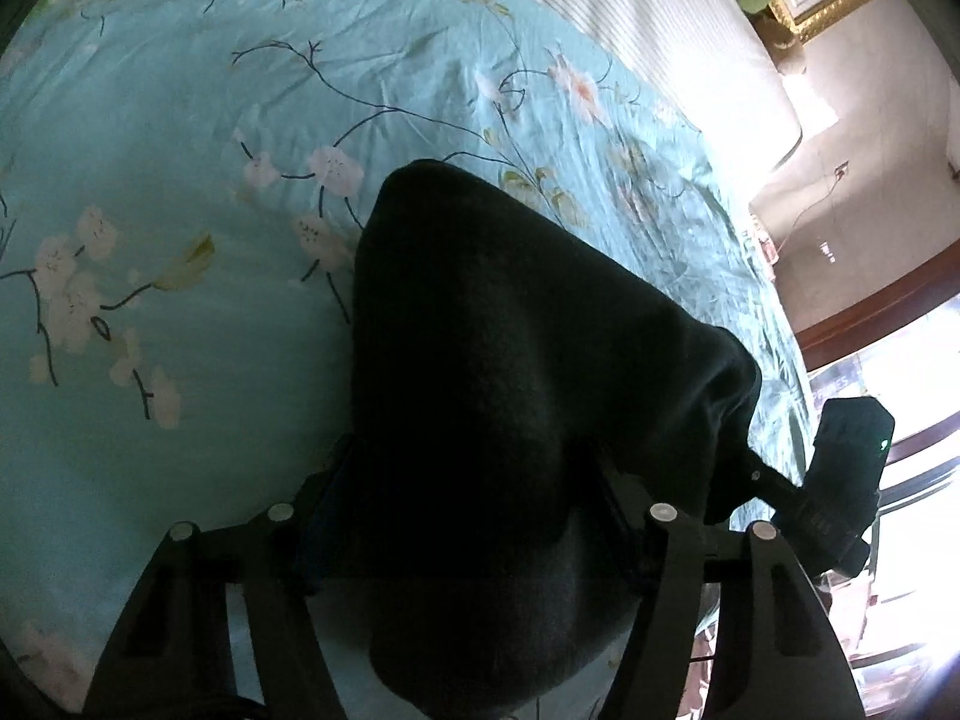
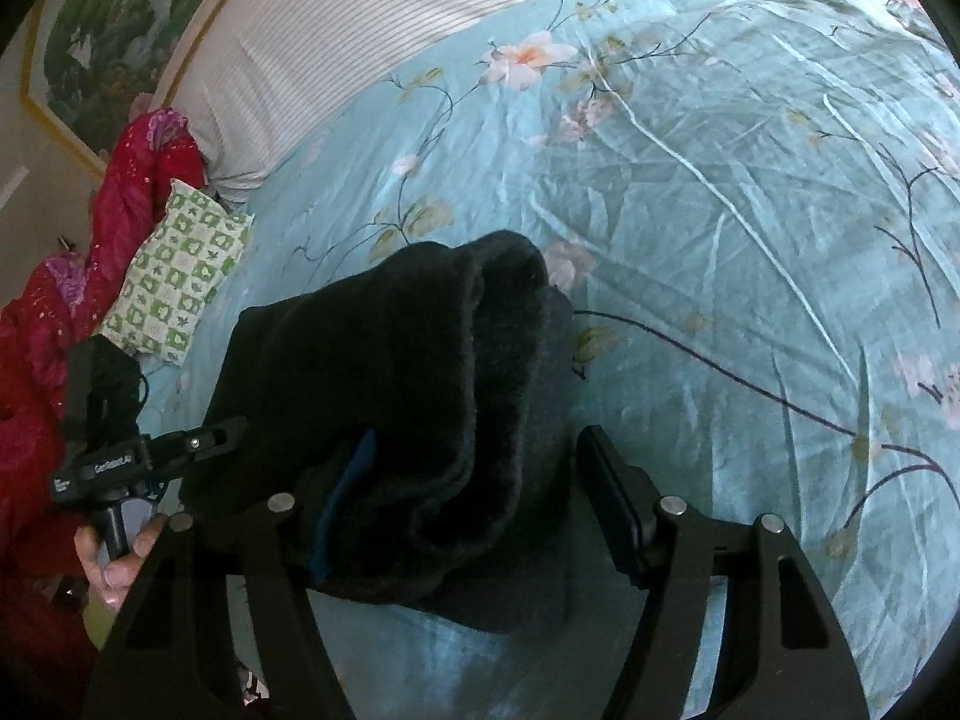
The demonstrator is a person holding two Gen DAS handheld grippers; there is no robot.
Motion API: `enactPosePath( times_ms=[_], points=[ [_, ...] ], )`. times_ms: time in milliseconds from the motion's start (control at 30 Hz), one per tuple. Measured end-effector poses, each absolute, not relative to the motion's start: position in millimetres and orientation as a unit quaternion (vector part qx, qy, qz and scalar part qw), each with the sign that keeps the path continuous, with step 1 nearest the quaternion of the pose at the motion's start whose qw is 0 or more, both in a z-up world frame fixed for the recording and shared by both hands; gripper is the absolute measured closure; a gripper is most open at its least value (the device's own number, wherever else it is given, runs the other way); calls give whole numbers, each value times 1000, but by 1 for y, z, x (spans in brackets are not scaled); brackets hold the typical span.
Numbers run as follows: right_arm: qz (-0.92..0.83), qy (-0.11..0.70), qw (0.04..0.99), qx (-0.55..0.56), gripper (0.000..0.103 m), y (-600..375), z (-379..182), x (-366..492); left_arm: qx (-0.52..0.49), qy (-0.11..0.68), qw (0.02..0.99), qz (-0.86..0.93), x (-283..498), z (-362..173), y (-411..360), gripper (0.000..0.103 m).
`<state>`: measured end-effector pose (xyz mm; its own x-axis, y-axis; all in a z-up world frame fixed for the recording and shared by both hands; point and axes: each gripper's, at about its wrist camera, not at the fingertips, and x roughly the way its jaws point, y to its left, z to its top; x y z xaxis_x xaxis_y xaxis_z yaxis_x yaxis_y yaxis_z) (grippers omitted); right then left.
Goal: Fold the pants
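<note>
Black pants [image 1: 510, 396]: bunched, covering left gripper [image 1: 462, 516] fingers, grip unclear. Right gripper [image 2: 474, 504]: parted; 3 o'clock finger [image 2: 612, 498] bare.

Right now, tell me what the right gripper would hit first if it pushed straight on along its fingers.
The right gripper would meet the black pants first, already bunched between its fingers; beyond them lies the floral bedsheet, though depth is unclear.

Dark pants [image 1: 510, 372] bulge between the left claw's [image 1: 468, 516] fingers, draped over a floral turquoise bedspread [image 1: 180, 150]; the right claw [image 1: 840, 480] sits beside them.
</note>
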<state>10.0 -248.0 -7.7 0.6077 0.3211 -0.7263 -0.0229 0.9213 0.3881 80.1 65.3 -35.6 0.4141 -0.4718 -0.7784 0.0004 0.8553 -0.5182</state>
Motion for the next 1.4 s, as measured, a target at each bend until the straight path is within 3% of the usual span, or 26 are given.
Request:
enactPosePath(
  times_ms=[267, 467, 900, 1400],
  points=[
    [108, 426, 883, 167, 50, -242, -3, 6, -211, 497, 829, -146, 71, -25, 57, 60],
    [124, 404, 894, 150, 59, -228, 17, 1, -205, 477, 842, -145, 63, -6, 62, 68],
    [184, 383, 898, 112, 60, -176, 44, 48, -193, 429, 879, -80, 62, 35, 112, 69],
    [231, 404, 881, 91, 60, -117, 29, 126, -207, 426, 881, -2, 92, 27, 179, 69]
  ],
)
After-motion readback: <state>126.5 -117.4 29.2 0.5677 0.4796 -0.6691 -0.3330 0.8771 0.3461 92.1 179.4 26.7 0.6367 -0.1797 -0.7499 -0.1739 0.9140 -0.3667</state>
